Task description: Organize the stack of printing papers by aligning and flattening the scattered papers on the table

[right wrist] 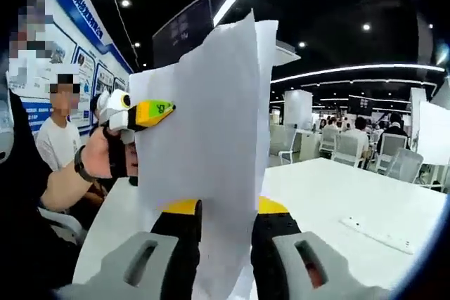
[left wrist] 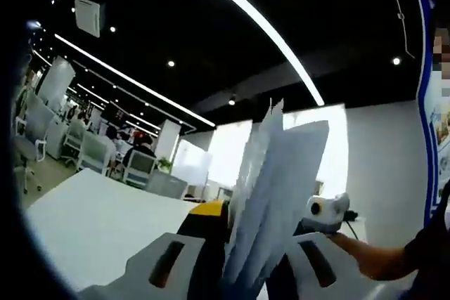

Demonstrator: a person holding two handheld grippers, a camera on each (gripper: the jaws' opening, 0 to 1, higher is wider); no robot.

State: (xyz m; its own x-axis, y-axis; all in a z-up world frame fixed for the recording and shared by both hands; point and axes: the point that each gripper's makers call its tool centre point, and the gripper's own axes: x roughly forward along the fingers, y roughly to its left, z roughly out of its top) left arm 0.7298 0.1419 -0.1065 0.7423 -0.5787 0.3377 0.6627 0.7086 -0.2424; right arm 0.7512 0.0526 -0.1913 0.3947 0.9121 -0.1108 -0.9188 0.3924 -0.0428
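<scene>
Left gripper view: papers (left wrist: 271, 194) stand edge-on between the fingers (left wrist: 204, 258); their lower edge is lost between the fingers at the frame's bottom. Other gripper (left wrist: 325, 210) half hidden behind the sheets.

Right gripper view: papers (right wrist: 204, 152) cover the desk (right wrist: 330, 194) ahead of the fingers (right wrist: 179, 244). Sheets' bottom cut off. Flat white object (right wrist: 376, 233) right of the fingers, too small to identify.

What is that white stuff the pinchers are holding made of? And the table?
Paper stack: thin matte white printing paper; the sheets fan apart and light glows through them. Table: smooth white top with a slight sheen, probably laminate or painted board; can't say for sure.
</scene>
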